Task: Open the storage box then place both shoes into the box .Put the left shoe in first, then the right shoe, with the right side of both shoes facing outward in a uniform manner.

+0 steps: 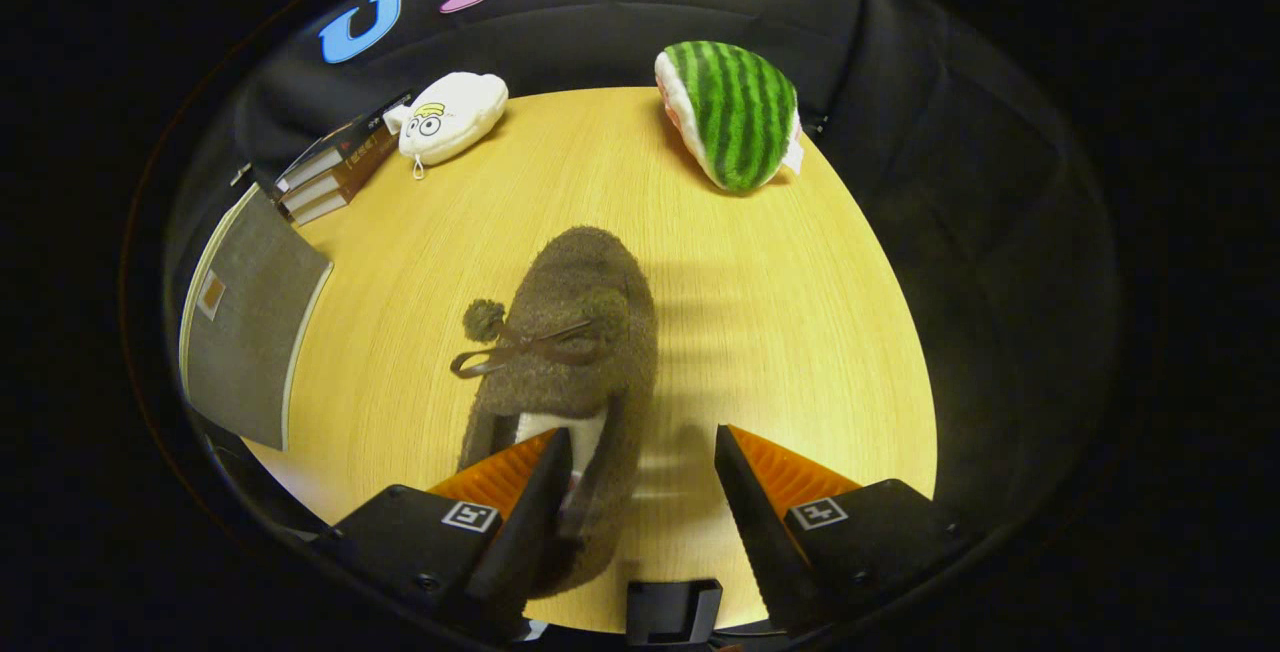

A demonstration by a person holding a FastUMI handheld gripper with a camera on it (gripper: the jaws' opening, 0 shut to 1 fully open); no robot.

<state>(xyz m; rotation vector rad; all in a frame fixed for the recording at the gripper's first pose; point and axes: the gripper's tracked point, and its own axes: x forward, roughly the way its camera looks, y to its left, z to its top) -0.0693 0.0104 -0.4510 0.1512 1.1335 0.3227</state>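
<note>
1. the claw (pixel 640 452) hangs over a pale wooden surface (pixel 800 332), its two fingers spread well apart.
2. a fuzzy brown shoe (pixel 575 352) lies on the surface, its heel end reaching in between the fingers, nearer the left one.
3. the left finger (pixel 525 492) overlaps the shoe's heel opening, where a pale lining shows; whether it touches the shoe cannot be told.
4. the right finger (pixel 760 502) stands clear of the shoe, with bare wood between them.
5. the shoe's toe points away from the claw, and a thin brown bow (pixel 520 352) with a pompom (pixel 483 320) sits on its top.
6. far ahead and to the right, a green striped watermelon plush (pixel 732 112) lies near the surface's far edge.
7. far ahead and to the left, a white plush (pixel 452 114) with cartoon eyes lies beside a stack of books (pixel 335 170).
8. to the left of the shoe, nearer than the books, a flat grey board (pixel 250 332) lies at the surface's edge.
</note>
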